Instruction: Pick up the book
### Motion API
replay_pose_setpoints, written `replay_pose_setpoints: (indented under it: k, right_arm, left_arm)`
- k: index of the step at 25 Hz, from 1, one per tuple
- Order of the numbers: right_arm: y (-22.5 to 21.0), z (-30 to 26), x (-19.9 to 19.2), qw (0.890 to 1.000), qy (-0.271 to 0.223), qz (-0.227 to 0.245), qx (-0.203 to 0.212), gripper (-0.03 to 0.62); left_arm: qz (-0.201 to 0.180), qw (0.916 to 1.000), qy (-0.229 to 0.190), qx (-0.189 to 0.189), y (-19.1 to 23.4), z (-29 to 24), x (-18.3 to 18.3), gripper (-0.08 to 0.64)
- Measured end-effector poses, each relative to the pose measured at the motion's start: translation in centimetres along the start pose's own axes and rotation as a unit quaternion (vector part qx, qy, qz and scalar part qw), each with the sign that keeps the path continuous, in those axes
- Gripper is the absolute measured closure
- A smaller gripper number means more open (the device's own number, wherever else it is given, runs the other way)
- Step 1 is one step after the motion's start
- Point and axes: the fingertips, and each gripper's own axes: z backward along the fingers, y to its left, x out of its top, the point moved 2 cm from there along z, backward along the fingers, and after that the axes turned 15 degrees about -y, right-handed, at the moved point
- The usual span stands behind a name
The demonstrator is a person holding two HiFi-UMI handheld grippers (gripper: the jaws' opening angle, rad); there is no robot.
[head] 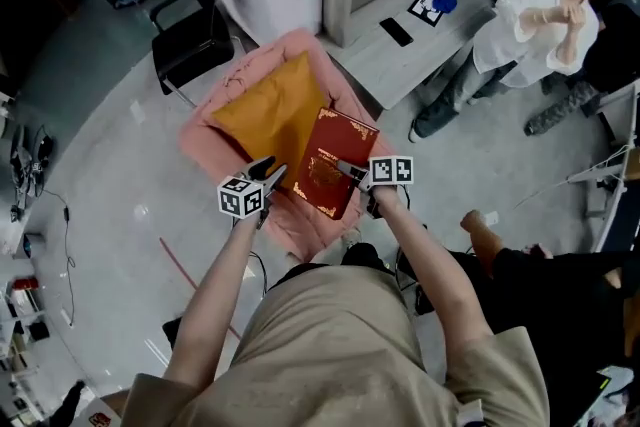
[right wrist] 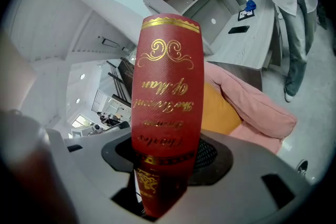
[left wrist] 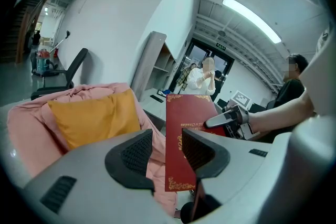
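— Now, how are the fingers (right wrist: pixel 211 156) of the right gripper (right wrist: pixel 168 159) found?

— They are seen closed on the red book (right wrist: pixel 168 86). Its spine with gold lettering is pinched between the two pads, and the book is held standing up out of them.

— And the left gripper (left wrist: pixel 167 150)?

— Its fingers (left wrist: pixel 137 152) are kept apart, and nothing is pressed by them. The near edge of the book's cover is seen through the gap, just beyond the tips. Whether it is touched cannot be told.

— Where is the book placed?

— It is held on edge between the two grippers, over the front of a pink blanket (head: pixel 300 230). Whether its lower edge is set on the cloth cannot be made out. An orange pillow (head: pixel 262 115) is laid on the blanket just beside the book, on the left gripper's side.

— What is seen farther out?

— A black chair (head: pixel 190 25) is set beyond the blanket. A grey tabletop (head: pixel 400 70) is placed past the book's far corner, with a dark phone (head: pixel 396 32) laid on it. A person in a white shirt (head: pixel 530 25) is seen standing near that tabletop.
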Motion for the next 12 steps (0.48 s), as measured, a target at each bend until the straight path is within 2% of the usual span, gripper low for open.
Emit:
replay_pose_setpoints:
  k: [12]
  right_arm:
    - [-0.25,0.51,-0.9,1.0,0.007,0.0,0.003,0.355]
  left_arm:
    - [-0.003,0.9998,0.017,-0.005,-0.97,0.46,-1.08,0.396]
